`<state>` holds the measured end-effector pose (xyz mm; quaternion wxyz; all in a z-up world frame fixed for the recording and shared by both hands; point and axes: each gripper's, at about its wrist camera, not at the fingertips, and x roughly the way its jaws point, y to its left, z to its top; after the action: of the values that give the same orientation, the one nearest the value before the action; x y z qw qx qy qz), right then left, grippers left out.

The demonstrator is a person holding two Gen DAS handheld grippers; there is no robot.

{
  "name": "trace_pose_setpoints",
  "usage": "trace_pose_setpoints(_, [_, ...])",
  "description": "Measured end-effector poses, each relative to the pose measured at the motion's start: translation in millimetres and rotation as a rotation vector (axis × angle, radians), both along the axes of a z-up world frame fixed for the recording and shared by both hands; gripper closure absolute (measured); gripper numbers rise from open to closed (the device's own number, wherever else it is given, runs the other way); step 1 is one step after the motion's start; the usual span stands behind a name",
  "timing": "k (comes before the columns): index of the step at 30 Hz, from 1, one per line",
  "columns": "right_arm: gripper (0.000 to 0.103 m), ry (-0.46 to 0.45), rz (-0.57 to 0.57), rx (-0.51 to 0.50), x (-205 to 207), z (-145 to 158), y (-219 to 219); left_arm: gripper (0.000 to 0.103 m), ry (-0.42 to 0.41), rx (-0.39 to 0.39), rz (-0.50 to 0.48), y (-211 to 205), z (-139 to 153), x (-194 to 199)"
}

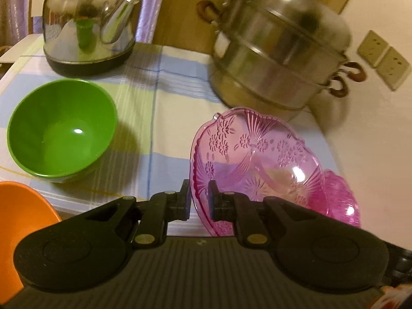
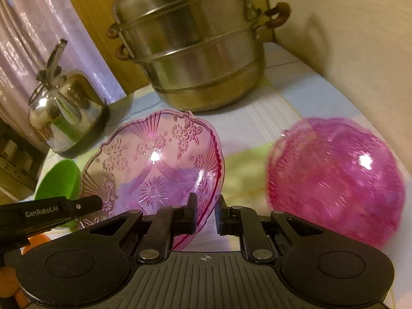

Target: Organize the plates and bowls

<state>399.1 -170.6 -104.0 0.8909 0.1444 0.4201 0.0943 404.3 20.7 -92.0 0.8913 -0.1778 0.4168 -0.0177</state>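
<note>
Two-handed lift of a patterned dish, shown from each wrist. Far left, an orange bowl (image 1: 23, 221) at the near table edge and a green bowl (image 1: 61, 131) standing upright on the checked cloth (image 1: 159, 82), with a steel kettle (image 1: 90, 20) behind. Centre, the left gripper (image 1: 198, 200), jaws narrow and pinched on the left rim of the pink glass dish (image 1: 257, 154), which hangs tilted, its hollow facing the cameras. The right gripper (image 2: 207, 213), likewise narrow, clamps the opposite rim of the same dish, seen in the right wrist view. Right, a second, darker pink dish (image 2: 334, 188), blurred, resting near the wall, with a tiered steel steamer pot (image 2: 195, 51) behind. The step in hand is judged to be carrying the held dish over to nest with its twin. Done well, both hands travel together at equal height so the thin rim is neither twisted nor pulled; the dish should be levelled before lowering, kept clear of the steamer, and released only once seated
</note>
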Motion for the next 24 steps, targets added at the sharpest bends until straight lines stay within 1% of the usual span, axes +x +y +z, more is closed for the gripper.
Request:
trace_pose_setpoints(3, [0.089,-0.005,-0.023,0.023,-17.2,9.4,-13.7,0.092,-0.011,-0.013,-0.027,-12.8,8.9,-12.2])
trace_pose_setpoints(7, [0.09,-0.038,-0.043,0.02,-42.0,25.2,-29.6,0.092,-0.024,-0.026,-0.065,-28.7,17.2,-35.2])
trace_pose_setpoints(13, [0.09,-0.048,-0.067,0.023,-85.3,34.0,-52.4,0.092,-0.039,-0.019,-0.122,-52.0,20.6,-70.0])
trace_pose_setpoints(18, [0.089,-0.043,-0.088,0.027,-119.7,30.4,-70.0,0.092,-0.039,-0.023,-0.172,-68.9,19.2,-94.1])
trace_pose_setpoints(24, [0.089,-0.036,-0.106,0.042,-153.0,25.2,-94.7,0.092,-0.021,-0.02,-0.217,-87.1,10.4,-118.6])
